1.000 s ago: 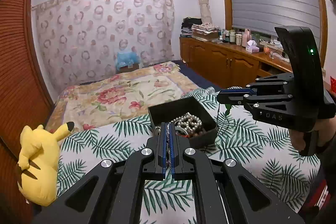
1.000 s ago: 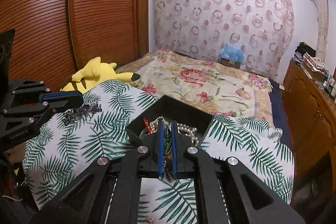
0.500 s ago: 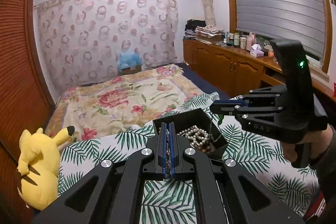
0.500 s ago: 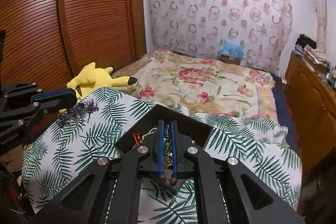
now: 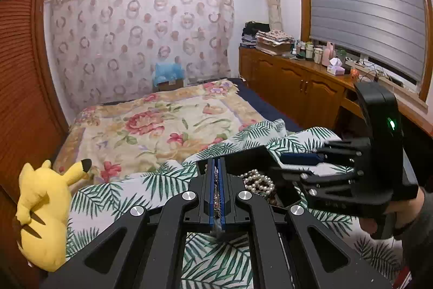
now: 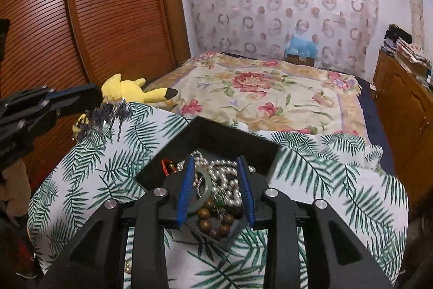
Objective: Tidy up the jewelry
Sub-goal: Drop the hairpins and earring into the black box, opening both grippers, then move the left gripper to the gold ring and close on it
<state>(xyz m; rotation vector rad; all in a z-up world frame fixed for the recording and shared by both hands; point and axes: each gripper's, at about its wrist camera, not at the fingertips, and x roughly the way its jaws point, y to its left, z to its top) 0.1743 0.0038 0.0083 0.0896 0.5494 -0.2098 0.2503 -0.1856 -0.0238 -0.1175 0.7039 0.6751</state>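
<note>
Nearest you, your right gripper (image 6: 216,188) hangs over the black box (image 6: 232,138); its jaws have just been opening and now stand apart, pads pressing on nothing, with the jewelry heaped beneath them. At about 6 o'clock in that box lies one bracelet of round brown wooden beads (image 6: 213,221), just beyond it one pale green bangle (image 6: 207,188), then a tangle of white pearl strands (image 6: 227,180) whose count you cannot tell, and at 10 o'clock one small red piece (image 6: 165,164). The box sits on the palm-leaf cloth (image 6: 108,167).

Your left gripper (image 5: 216,194) is clamped shut on a dark, glittery beaded piece (image 6: 108,114), which dangles from its tips at 10 o'clock of the box, above the cloth.

Farther off, one yellow plush toy (image 6: 130,90) lies at 11 o'clock beside the floral bedspread (image 6: 259,94)
</note>
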